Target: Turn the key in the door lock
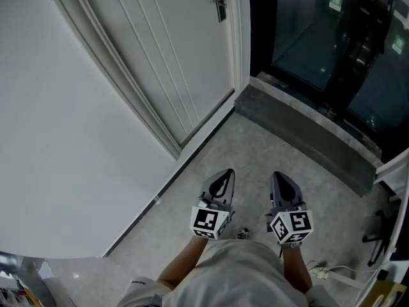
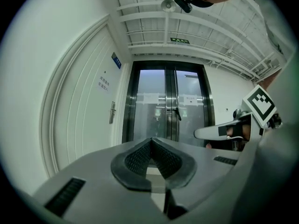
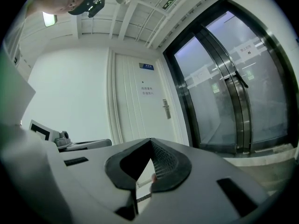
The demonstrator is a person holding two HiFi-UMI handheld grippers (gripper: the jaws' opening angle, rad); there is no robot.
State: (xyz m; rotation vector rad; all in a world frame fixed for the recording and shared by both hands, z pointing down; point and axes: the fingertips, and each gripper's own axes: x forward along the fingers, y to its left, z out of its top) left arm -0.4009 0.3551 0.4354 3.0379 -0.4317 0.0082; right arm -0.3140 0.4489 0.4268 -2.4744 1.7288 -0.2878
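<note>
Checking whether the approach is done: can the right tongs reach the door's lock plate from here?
Probably not yet. The right tongs, shut, hover over the floor well short of the white door, whose lock plate is far ahead. Nothing stands in the way; stepping closer should do.

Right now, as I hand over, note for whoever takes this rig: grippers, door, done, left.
Left gripper: shut, nothing seen in it, over the floor.
Right gripper: shut, beside it, nothing clearly in it.
White door: closed, ahead to the left; handle plate far from both grippers.
Key: not visible in any view.
Done: nothing at the lock.
Left: reach the door, find the key, turn it.
</note>
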